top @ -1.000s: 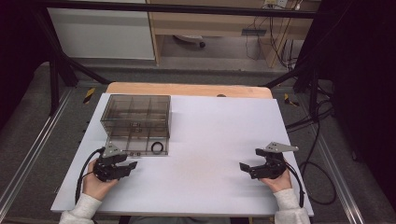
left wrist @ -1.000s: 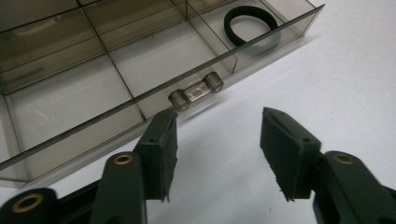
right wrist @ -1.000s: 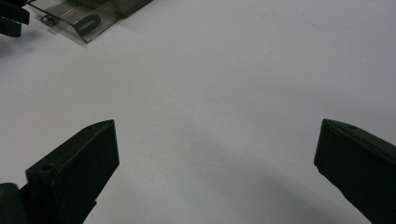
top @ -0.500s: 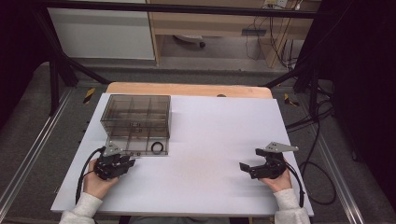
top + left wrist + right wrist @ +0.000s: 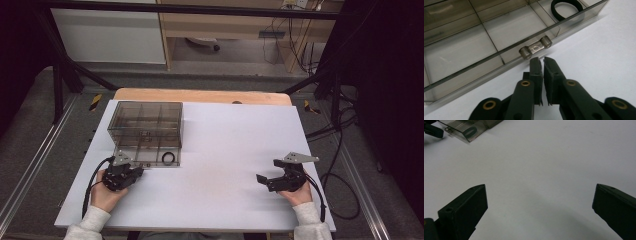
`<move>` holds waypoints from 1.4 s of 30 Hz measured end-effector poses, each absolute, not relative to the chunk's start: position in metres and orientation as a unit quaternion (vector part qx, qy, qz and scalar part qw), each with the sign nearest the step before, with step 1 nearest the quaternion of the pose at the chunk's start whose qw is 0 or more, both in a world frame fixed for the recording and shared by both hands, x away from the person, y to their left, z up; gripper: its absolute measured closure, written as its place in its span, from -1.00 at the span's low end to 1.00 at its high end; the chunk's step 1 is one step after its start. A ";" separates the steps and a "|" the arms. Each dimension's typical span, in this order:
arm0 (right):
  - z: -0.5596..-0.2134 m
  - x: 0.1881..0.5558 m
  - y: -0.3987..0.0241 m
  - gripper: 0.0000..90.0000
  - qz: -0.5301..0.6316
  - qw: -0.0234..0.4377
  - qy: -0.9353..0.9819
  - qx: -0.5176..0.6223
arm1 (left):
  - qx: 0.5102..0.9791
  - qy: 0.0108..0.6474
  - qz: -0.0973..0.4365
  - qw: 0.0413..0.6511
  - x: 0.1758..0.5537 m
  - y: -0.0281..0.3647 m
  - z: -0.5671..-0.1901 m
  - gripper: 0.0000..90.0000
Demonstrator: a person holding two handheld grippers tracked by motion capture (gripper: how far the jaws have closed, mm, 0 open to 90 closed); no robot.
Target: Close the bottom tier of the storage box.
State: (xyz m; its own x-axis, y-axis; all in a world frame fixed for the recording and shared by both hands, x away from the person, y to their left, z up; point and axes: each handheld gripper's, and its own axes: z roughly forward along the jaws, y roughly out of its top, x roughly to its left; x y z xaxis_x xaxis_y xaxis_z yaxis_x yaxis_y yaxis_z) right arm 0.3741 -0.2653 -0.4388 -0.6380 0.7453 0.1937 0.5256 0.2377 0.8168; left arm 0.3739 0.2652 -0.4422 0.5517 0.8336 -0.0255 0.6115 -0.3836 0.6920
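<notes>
A smoky clear plastic box (image 5: pixel 145 131) with several compartments stands on the left of the white table (image 5: pixel 225 150). A black ring (image 5: pixel 566 8) lies in its near corner compartment. A small metal latch (image 5: pixel 535 47) sits on the box's front wall. My left gripper (image 5: pixel 541 60) points at that latch from just short of it. Its jaws have just been closing and now stand shut with nothing between them. On the high view, the left gripper (image 5: pixel 137 172) rests at the box's near edge. My right gripper (image 5: pixel 266 171) rests on the right of the table, open and empty.
The table's wooden far edge (image 5: pixel 200 95) shows beyond the white sheet. Cables (image 5: pixel 345 165) trail on the floor at the right. In the right gripper view, the box (image 5: pixel 466 128) and the left gripper (image 5: pixel 432 131) sit far off at the top left.
The left gripper's jaws have closed together in front of the box. Both hands have stayed in place.
</notes>
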 end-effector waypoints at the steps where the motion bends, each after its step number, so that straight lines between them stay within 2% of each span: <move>1: -0.439 0.374 -0.265 -0.99 0.463 0.119 0.778 0.408 | 0.815 0.444 0.166 0.334 0.374 0.265 -0.442 0.98; 42: -0.438 0.374 -0.265 -0.99 0.464 0.122 0.777 0.407 | 0.815 0.440 0.176 0.333 0.382 0.258 -0.447 1.00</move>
